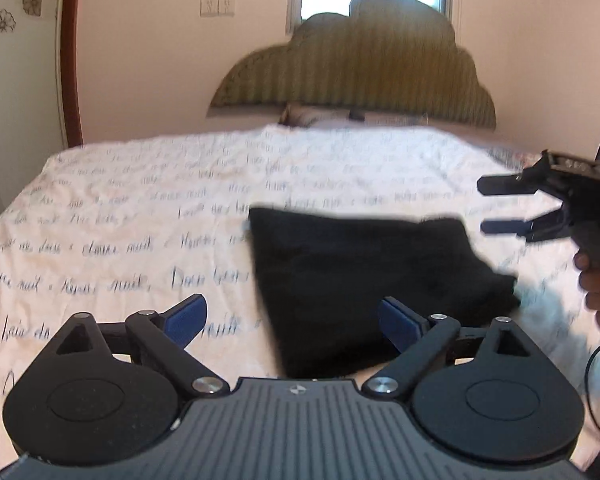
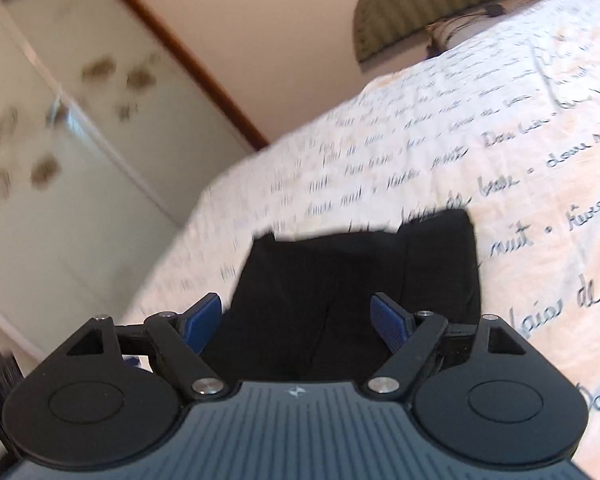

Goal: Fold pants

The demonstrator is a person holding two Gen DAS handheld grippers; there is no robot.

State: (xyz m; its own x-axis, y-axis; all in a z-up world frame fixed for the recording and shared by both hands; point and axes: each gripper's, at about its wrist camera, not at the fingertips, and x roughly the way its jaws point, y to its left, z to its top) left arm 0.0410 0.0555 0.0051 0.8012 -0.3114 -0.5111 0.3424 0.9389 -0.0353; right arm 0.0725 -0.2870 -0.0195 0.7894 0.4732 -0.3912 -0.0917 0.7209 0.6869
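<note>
Left wrist view is filled by the bed (image 1: 140, 208), on whose script-printed cover the folded black pants (image 1: 364, 280) are laid, just ahead of the left tool (image 1: 292, 320), whose fingers are spread apart and empty. The right tool (image 1: 496, 206) is seen to the right of the pants, likewise spread with nothing gripped.

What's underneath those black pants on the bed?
The folded black pants lie directly on a white bedspread printed with handwritten script. The sheet shows all around them; whatever sits beneath the fabric itself is covered. Both grippers, left and right, are open and empty.
</note>
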